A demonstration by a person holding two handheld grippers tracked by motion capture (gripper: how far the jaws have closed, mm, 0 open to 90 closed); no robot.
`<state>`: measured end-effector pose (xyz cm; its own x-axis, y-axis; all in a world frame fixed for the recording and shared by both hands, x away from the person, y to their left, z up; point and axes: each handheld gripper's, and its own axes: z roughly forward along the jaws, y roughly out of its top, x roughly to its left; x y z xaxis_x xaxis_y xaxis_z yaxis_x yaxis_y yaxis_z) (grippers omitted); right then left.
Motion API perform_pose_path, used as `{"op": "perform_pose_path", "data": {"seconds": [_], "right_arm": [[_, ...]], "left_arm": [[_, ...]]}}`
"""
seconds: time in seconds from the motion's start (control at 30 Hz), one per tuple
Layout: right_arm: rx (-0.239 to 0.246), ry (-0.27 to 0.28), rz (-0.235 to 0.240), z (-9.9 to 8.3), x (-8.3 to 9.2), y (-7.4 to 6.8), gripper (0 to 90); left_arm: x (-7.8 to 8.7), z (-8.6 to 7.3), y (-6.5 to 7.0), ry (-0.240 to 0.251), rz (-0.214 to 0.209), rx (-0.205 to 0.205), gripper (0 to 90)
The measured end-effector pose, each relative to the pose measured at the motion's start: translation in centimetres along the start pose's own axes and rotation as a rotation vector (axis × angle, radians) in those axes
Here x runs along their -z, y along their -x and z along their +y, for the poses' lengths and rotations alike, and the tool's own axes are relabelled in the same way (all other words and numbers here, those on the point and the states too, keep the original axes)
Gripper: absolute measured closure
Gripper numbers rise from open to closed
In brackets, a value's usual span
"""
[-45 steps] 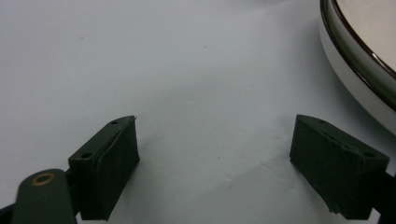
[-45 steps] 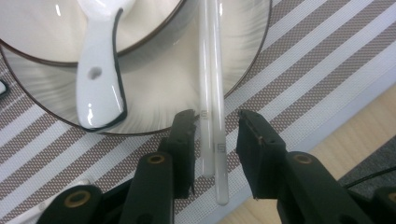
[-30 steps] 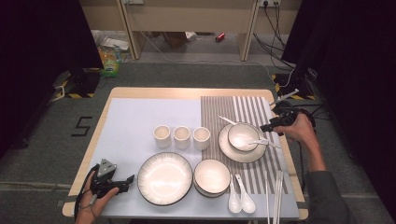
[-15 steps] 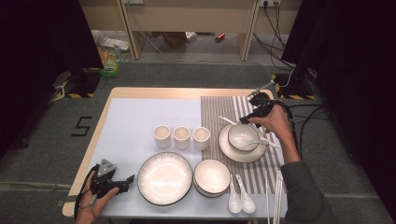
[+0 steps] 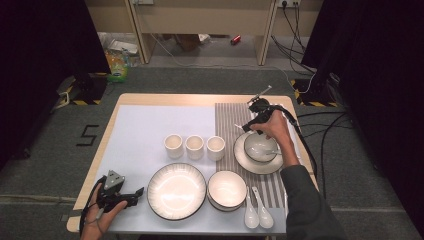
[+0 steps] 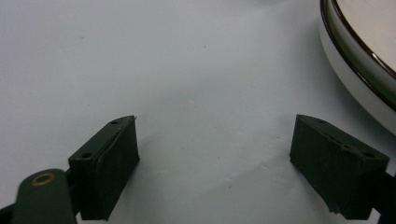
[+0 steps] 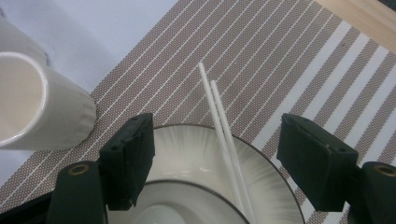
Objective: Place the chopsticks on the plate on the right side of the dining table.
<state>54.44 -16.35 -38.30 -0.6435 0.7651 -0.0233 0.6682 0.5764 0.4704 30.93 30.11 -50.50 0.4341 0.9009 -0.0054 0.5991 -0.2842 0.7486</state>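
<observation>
My right gripper (image 5: 245,127) (image 7: 219,154) hovers over the far rim of a white plate (image 5: 243,159) (image 7: 275,186) on the striped placemat (image 5: 227,120). That plate carries a small bowl (image 5: 260,147) with a spoon in it. The jaws have just been opening and stand open. A pair of white chopsticks (image 7: 218,116) lies below the gap, resting on the plate's rim, with no pad touching it. A white cup (image 7: 32,107) stands just left of the jaws. My left gripper (image 5: 136,196) (image 6: 215,168) rests open on the pale mat beside a large dark-rimmed plate (image 5: 176,190) (image 6: 359,60).
Three white cups (image 5: 194,146) stand in a row mid-table. A deeper bowl (image 5: 226,189) sits right of the large plate, and two white spoons (image 5: 257,215) lie beside it near the front edge. Cables trail off the table's right side.
The right hand has swung left from the table's right edge to above the far rim of the plate with the bowl. The left hand has stayed put.
</observation>
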Motion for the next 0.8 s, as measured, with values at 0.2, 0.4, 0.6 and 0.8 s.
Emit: {"op": "perform_pose_path", "data": {"seconds": [0.2,0.4,0.6,0.8], "right_arm": [[-0.014,-0.028,0.007,0.7,-1.7,-0.3,28.5],[-0.011,-0.062,-0.007,1.0,-3.0,-0.5,28.6],[-0.026,-0.073,0.000,1.2,-4.0,-0.7,28.5],[-0.031,-0.108,0.012,1.1,-5.6,-1.1,28.6]], "left_arm": [[0.0,0.0,0.0,0.000,0.000,0.000,14.3],[0.0,0.0,0.0,0.000,0.000,0.000,14.3],[0.0,0.0,0.0,0.000,0.000,0.000,14.3],[0.0,0.0,0.0,0.000,0.000,0.000,14.3]]}}
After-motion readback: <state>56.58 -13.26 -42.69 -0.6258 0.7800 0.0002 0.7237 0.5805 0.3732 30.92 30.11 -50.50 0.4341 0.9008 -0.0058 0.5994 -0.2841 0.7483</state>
